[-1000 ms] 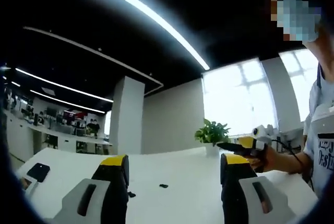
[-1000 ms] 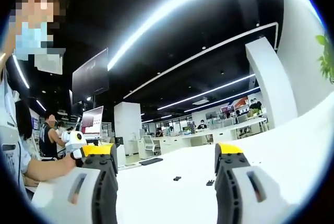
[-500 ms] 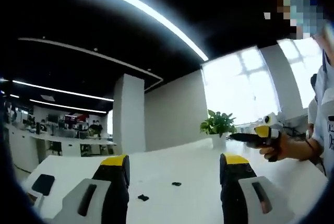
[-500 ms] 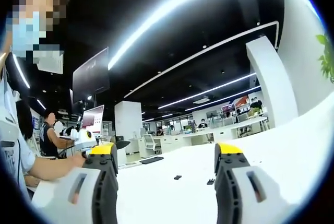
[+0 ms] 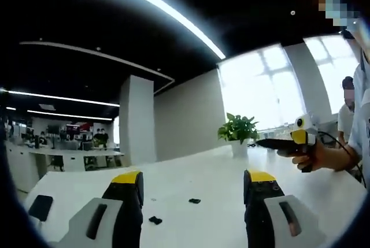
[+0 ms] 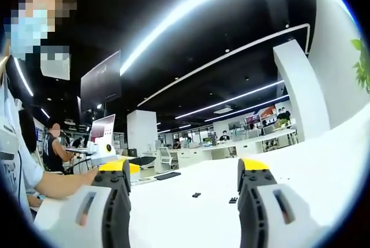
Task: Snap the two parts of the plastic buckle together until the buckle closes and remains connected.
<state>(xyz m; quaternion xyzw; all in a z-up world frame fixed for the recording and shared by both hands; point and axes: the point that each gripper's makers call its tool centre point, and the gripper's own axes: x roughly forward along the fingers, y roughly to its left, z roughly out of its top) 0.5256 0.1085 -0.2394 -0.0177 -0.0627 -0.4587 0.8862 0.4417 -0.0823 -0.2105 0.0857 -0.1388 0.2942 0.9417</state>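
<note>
- We see two small black buckle parts, one [image 5: 155, 220] and another [image 5: 195, 201], lying apart on the white table [image 5: 202, 178].
- A potted plant [image 5: 239, 132] stands far back.
- Our left gripper [image 5: 196, 202] and right gripper [image 6: 184, 193] both gape wide, holding nothing.

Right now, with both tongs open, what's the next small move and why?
Probably lower the left tongs toward the nearer buckle piece: both pieces, it and the farther buckle piece, lie apart on the white table, ungripped, between the open jaws.
</note>
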